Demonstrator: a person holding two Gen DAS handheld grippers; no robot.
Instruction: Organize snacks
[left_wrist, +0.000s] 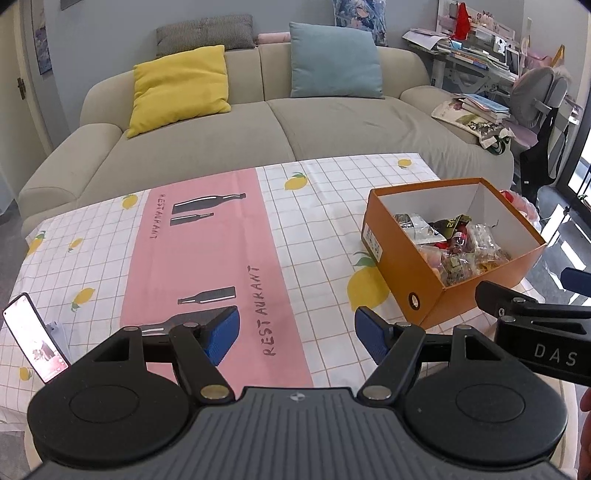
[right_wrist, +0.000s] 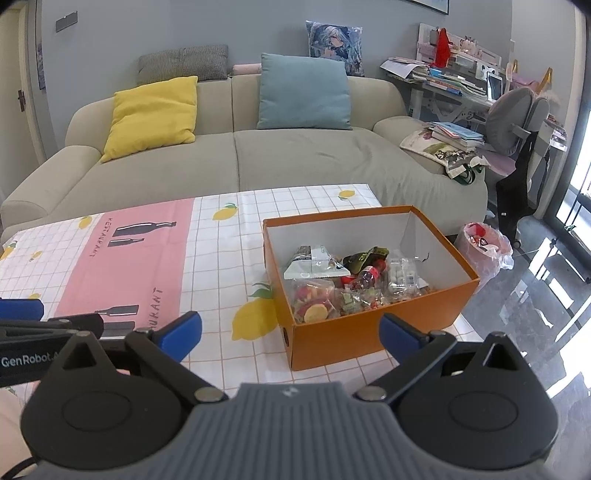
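Both grippers' blue fingers (left_wrist: 221, 334) spread wide, empty, near orange snack box (right_wrist: 332, 332).

Right tongs (right_wrist: 290, 334) gape, empty, before the orange box (right_wrist: 369, 332); snack packets (right_wrist: 332, 288) heaped inside.

The box (right_wrist: 369, 332) was set on the bench (right_wrist: 221, 258) toward its right side, the snacks (right_wrist: 343, 284) piled in it. A phone (left_wrist: 35, 336) was propped at the bench's left edge. A sofa (right_wrist: 236, 158) lay behind the bench.
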